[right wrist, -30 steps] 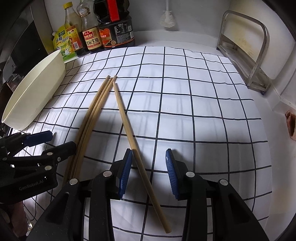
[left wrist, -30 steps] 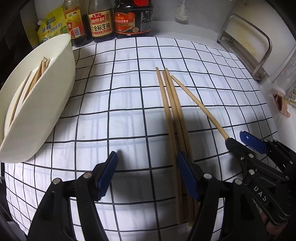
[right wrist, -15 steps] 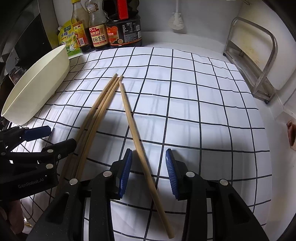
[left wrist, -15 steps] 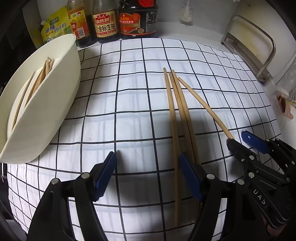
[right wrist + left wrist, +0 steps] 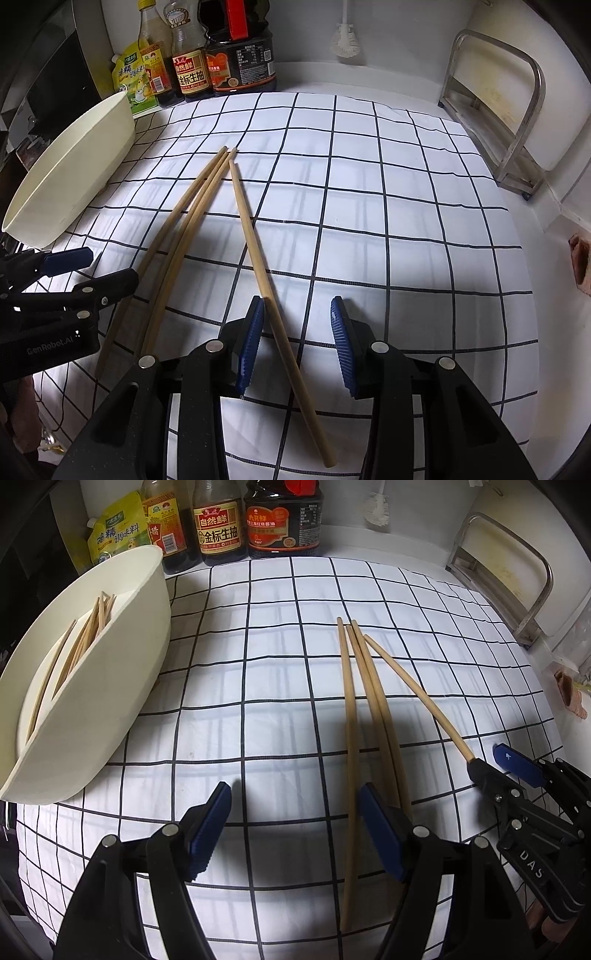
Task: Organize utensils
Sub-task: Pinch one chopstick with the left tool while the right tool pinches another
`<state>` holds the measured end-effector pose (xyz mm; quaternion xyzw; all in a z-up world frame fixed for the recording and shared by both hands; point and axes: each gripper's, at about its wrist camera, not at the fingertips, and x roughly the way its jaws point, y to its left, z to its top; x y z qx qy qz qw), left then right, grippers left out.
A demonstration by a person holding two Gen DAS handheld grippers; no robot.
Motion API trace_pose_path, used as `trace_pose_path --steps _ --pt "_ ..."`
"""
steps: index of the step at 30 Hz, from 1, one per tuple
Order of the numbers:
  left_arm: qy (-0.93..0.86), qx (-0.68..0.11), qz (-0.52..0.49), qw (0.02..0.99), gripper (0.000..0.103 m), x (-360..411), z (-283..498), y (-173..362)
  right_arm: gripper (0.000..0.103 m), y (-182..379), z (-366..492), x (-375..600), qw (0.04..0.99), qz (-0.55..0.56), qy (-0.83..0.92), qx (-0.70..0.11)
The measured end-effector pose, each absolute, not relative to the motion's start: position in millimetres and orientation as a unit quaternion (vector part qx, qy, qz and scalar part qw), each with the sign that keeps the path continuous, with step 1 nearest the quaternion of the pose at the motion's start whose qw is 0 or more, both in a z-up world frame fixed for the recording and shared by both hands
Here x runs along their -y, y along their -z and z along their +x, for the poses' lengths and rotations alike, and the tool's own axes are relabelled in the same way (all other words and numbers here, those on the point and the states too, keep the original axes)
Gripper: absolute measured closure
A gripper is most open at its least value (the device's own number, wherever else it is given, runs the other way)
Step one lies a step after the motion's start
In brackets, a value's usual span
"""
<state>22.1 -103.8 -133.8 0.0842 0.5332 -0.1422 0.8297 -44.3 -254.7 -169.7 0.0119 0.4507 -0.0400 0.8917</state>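
Three wooden chopsticks (image 5: 369, 694) lie side by side on the checked cloth (image 5: 258, 646), with a fourth chopstick (image 5: 413, 690) angled off to their right. My left gripper (image 5: 295, 830) hangs open over their near ends. The leftmost stick runs just inside its right finger and the other two pass under that finger. My right gripper (image 5: 295, 345) is open around the fourth chopstick (image 5: 255, 240), which rests on the cloth close to the left pad. A cream bowl (image 5: 92, 709) at the left holds several chopsticks (image 5: 88, 635).
Sauce bottles (image 5: 218, 524) and a yellow pouch (image 5: 118, 535) line the back wall. A metal rack (image 5: 517, 572) stands at the right edge. In the right wrist view the left gripper (image 5: 110, 266) is at the left, below the bowl (image 5: 74, 177).
Both views have tipped up a little, so more of the bottles shows. The chopsticks lie as before and neither gripper has closed on one.
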Motion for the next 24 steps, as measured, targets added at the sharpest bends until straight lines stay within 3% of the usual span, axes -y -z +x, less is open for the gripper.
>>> trace_pose_path --steps 15,17,20,22,24 --pt "0.138 -0.529 0.095 0.832 0.035 114 28 139 0.067 171 -37 244 0.896 -0.019 0.026 -0.443" --pt "0.143 -0.523 0.101 0.834 0.043 116 26 138 0.072 172 -36 242 0.896 -0.023 0.02 -0.443" --pt "0.155 -0.519 0.104 0.834 0.064 119 24 136 0.083 172 -36 237 0.895 -0.032 0.011 -0.444" --pt "0.159 -0.516 0.105 0.835 0.084 121 23 135 0.09 172 -36 234 0.895 -0.036 0.005 -0.445" --pt "0.163 -0.518 0.104 0.834 0.095 121 22 135 0.096 172 -36 232 0.894 -0.035 0.0 -0.446"
